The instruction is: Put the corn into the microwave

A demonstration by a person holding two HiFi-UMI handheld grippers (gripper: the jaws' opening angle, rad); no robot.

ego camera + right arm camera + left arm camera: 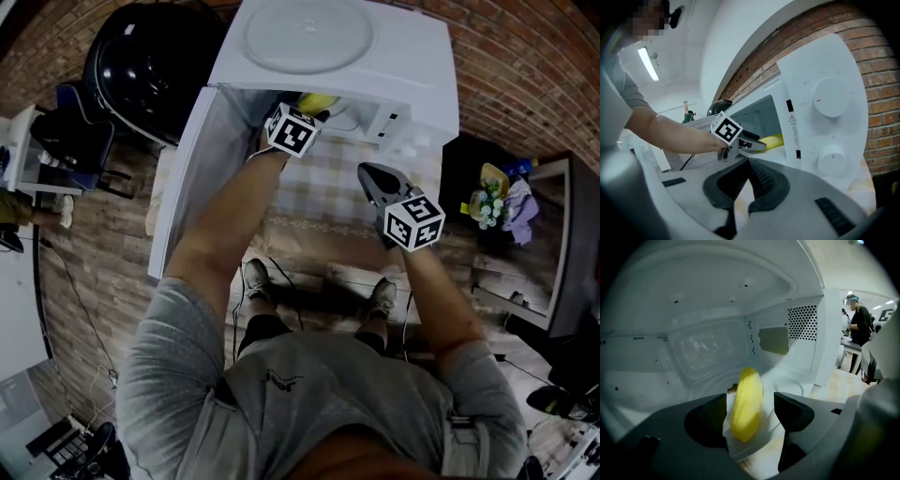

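Note:
The yellow corn lies just inside the white microwave, whose door stands swung open to the left. My left gripper reaches into the cavity mouth. In the left gripper view the corn rests on a white sheet between the wide-spread jaws of the left gripper, with a gap at the right pad. The right gripper view shows the left gripper beside the corn. My right gripper hovers in front of the microwave, empty, its pads together.
The microwave stands on a checked tabletop against a brick wall. Its two knobs face my right gripper. A black round object sits at the back left, and a dark stand with flowers on the right. A person stands far off.

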